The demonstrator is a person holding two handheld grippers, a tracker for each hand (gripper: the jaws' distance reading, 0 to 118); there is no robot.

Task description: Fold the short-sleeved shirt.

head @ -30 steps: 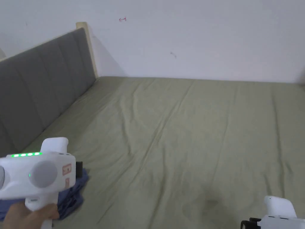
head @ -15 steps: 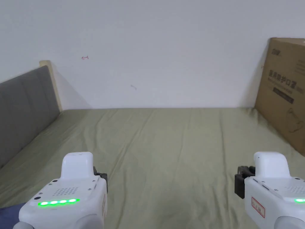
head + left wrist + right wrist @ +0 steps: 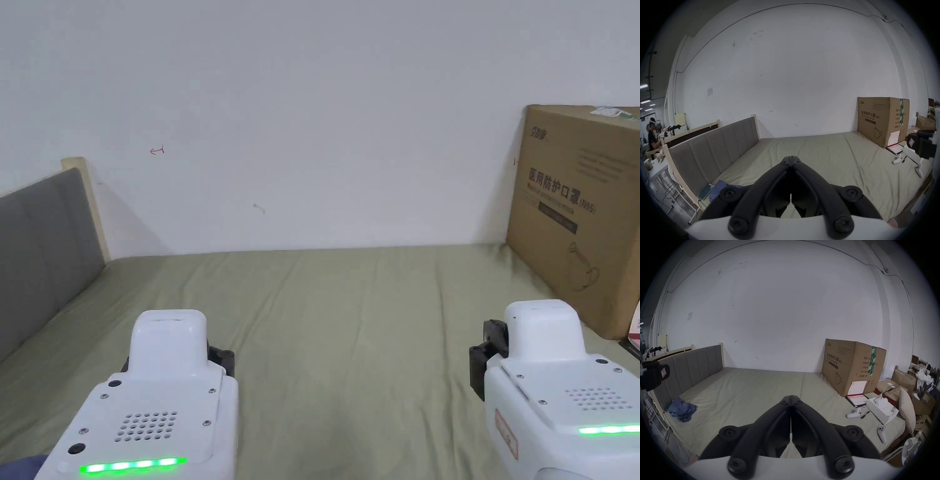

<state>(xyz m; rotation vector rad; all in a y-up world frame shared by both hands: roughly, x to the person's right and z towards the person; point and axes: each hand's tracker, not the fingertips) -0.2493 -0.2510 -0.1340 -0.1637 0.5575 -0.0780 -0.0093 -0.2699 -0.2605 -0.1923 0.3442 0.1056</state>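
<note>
The short-sleeved shirt [image 3: 682,410] is a crumpled blue heap on the olive bed sheet [image 3: 350,325], close to the grey headboard. It also peeks out at the shirt's edge [image 3: 717,188] and as a sliver in the head view corner [image 3: 19,465]. My left gripper [image 3: 791,156] is shut and empty, held in the air over the bed's near edge, to the right of the shirt. My right gripper [image 3: 791,395] is likewise shut with nothing in it. Their white bodies [image 3: 165,387] [image 3: 550,387] sit side by side in the head view.
A large cardboard box [image 3: 581,231] stands at the bed's far right. White controllers [image 3: 854,413] [image 3: 881,433], a pen, a white carton [image 3: 880,408] and a pillow [image 3: 906,408] lie near it. A phone [image 3: 706,191] lies by the headboard [image 3: 44,250]. A person [image 3: 653,138] stands far left.
The head camera has tilted up and turned right. My left gripper has left the shirt and come up level in front of me; the right gripper has risen into view beside it.
</note>
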